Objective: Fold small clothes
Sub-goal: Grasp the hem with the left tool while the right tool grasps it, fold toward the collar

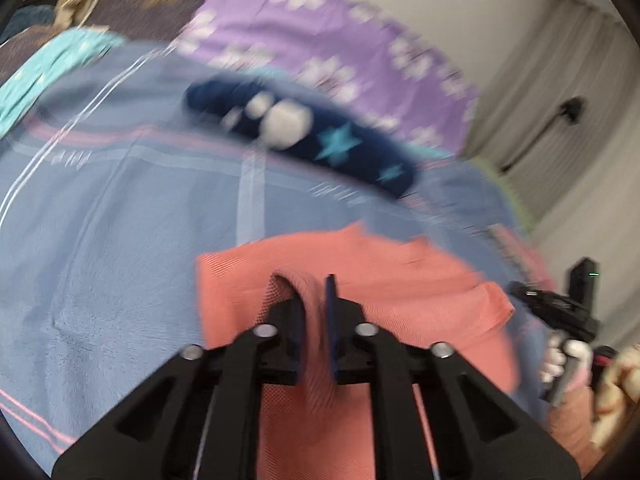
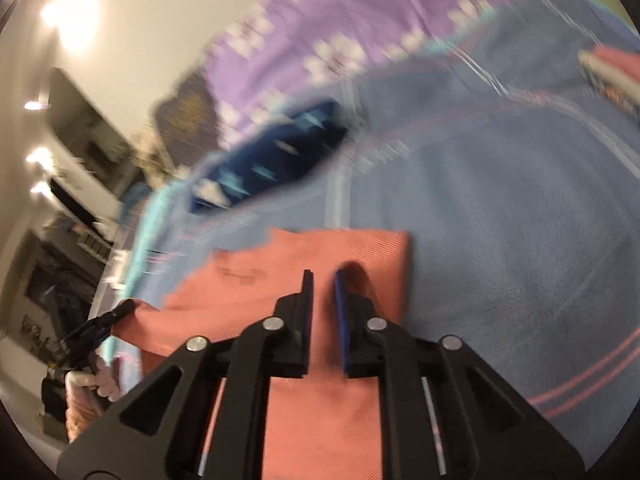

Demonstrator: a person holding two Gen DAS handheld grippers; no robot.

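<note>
A pink cloth (image 1: 360,276) lies on a blue blanket (image 1: 100,240) spread over a bed, near the front edge, and this is the small thing being folded. The left tool (image 1: 316,296) has its jaws a little apart, with a fold of the pink cloth standing up between them; the pads look like they are barely touching it, so it seems to be letting go, not pinching hard. The right tool (image 2: 322,292) is also a little open, and a loop of the pink cloth sits just beside its right pad, not squeezed. Each tool is at one side of the cloth, likely so both corners could be laid down evenly to make a neat fold. Farther away on the blanket lies a dark blue cloth with stars (image 1: 304,136), folded small and set apart so it stays out of the way. Behind it is a purple sheet (image 1: 320,28). Everything is blurry, so small details are hard to tell.
</note>
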